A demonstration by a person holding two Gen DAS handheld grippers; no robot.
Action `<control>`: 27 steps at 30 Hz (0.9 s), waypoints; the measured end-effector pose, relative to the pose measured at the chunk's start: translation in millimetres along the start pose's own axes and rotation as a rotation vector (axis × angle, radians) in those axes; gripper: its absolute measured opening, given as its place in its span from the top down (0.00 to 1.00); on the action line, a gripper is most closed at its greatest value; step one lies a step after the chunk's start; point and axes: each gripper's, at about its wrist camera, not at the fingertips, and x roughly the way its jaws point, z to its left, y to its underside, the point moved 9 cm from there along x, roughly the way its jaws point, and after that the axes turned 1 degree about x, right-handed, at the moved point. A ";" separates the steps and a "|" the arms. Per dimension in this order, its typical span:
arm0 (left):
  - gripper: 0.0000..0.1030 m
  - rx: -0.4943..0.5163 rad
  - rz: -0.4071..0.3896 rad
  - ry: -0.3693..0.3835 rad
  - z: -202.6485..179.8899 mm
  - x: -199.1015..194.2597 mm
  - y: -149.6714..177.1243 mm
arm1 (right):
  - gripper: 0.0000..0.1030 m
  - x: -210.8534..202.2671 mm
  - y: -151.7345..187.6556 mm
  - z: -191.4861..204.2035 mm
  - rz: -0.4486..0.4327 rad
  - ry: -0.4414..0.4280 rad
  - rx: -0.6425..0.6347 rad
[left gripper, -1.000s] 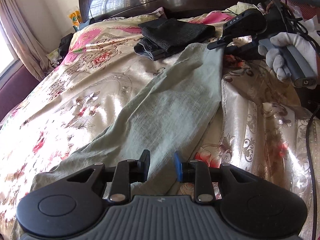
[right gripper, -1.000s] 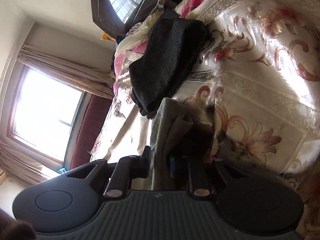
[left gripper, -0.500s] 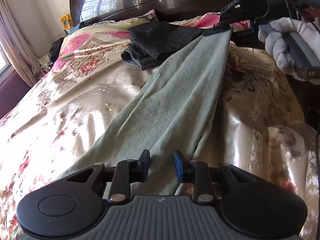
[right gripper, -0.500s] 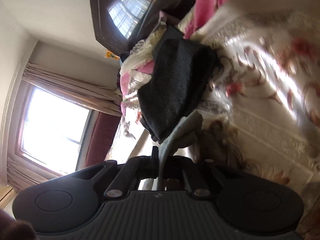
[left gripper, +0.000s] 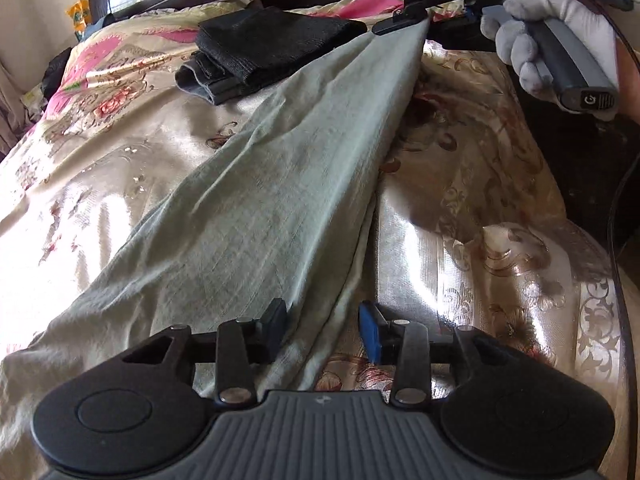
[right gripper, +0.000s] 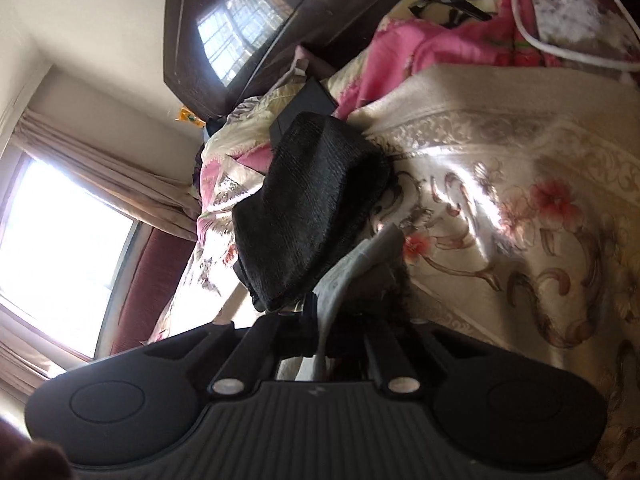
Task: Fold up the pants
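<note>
Early stage: our right gripper (right gripper: 320,320) pinches one end of pale green crinkled cotton pants (left gripper: 272,184), lying unfolded along floral satin bedspread (left gripper: 460,200); left gripper (left gripper: 324,328) opening astride their edge, no fold made

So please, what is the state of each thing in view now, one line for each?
Green pants: unfolded on the bed, far end lifted.
Right gripper: shut on the pants' far end.
Left gripper: jaws opening, pants edge between them, not pressed.
Black garment: folded, on grey folded clothing.
</note>
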 end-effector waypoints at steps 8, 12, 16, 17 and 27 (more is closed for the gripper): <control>0.48 -0.143 -0.047 0.012 11.9 -19.3 16.0 | 0.96 -14.3 69.9 139.2 0.120 -0.184 -0.453; 0.48 -0.230 -0.094 -0.030 30.9 -52.6 40.4 | 0.96 4.6 156.8 207.1 0.258 -0.285 -0.644; 0.48 -0.317 -0.114 -0.128 59.7 -92.5 85.0 | 0.96 28.0 261.9 241.9 0.424 -0.333 -0.784; 0.48 -0.342 -0.112 -0.146 64.8 -100.9 97.3 | 0.96 29.5 286.5 246.4 0.456 -0.340 -0.813; 0.48 -0.547 -0.204 -0.290 98.8 -161.7 182.0 | 0.96 20.0 387.3 311.6 0.505 -0.370 -0.971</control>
